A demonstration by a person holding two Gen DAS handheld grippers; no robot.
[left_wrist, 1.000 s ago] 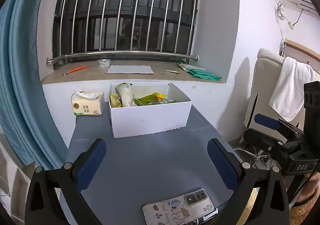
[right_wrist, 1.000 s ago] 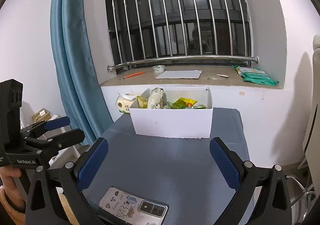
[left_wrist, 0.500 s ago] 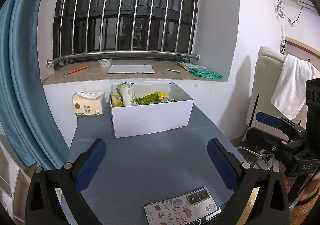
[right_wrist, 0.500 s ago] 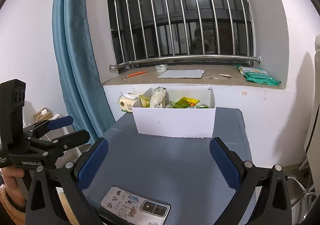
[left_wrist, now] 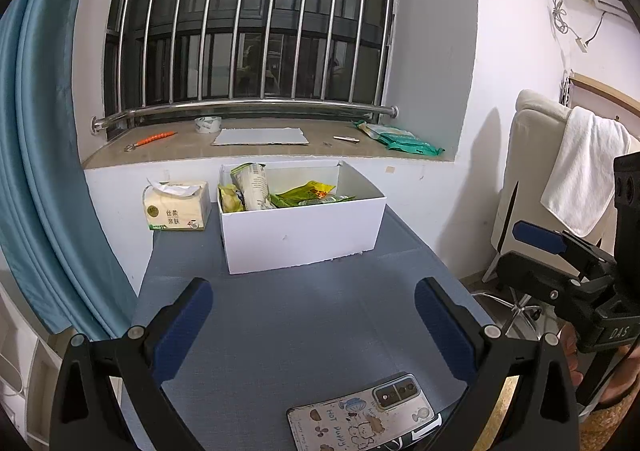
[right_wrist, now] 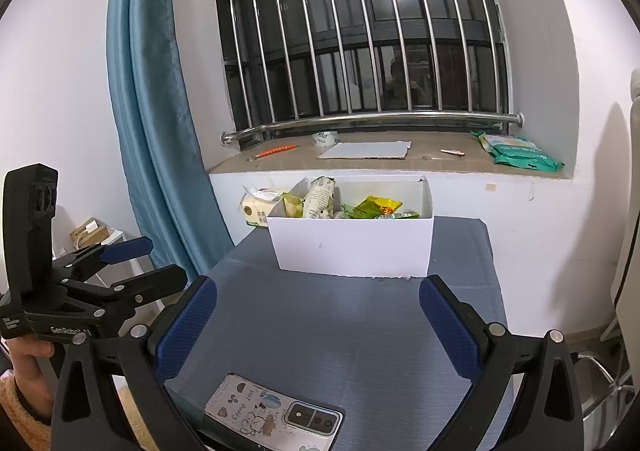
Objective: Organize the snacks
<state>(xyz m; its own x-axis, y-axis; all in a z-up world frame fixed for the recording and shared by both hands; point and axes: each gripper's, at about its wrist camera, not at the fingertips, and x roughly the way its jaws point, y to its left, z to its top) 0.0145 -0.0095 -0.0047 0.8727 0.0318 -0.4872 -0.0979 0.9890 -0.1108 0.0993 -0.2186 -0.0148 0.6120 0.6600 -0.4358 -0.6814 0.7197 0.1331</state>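
Hovering over the near end of the grey table [left_wrist: 304,315], the left gripper [left_wrist: 312,315] has its blue-padded fingers [left_wrist: 182,325] spread wide with nothing between them; the right gripper [right_wrist: 318,315] is likewise released and empty. Each shows in the other's view, off the table's sides: the right one at 3 o'clock in the left camera with "DAS" on its body, the left one at 9 o'clock in the right camera marked "GenRobot".

Nearest on the table, at 6 o'clock, lies a phone [left_wrist: 362,413] face down, its cartoon case lettered "HOT PUPPY" as best I can read it. The middle of the table is bare.

Further off, at 12 o'clock, stands the white box [left_wrist: 302,235], and the snacks [left_wrist: 280,193] are all inside it: a pale tall packet upright at its left, yellow-green packets lying toward the right; their print is too small to read. No snack lies loose on the table, so the sorting looks finished or nearly so.

Just left of the box sits a tissue pack [left_wrist: 176,207] with Chinese characters and a small "4".

Beyond, on the windowsill [left_wrist: 100,157], rest a tape roll [left_wrist: 208,125], a grey sheet [left_wrist: 260,137] and a green pack [left_wrist: 400,139], possibly not snacks.
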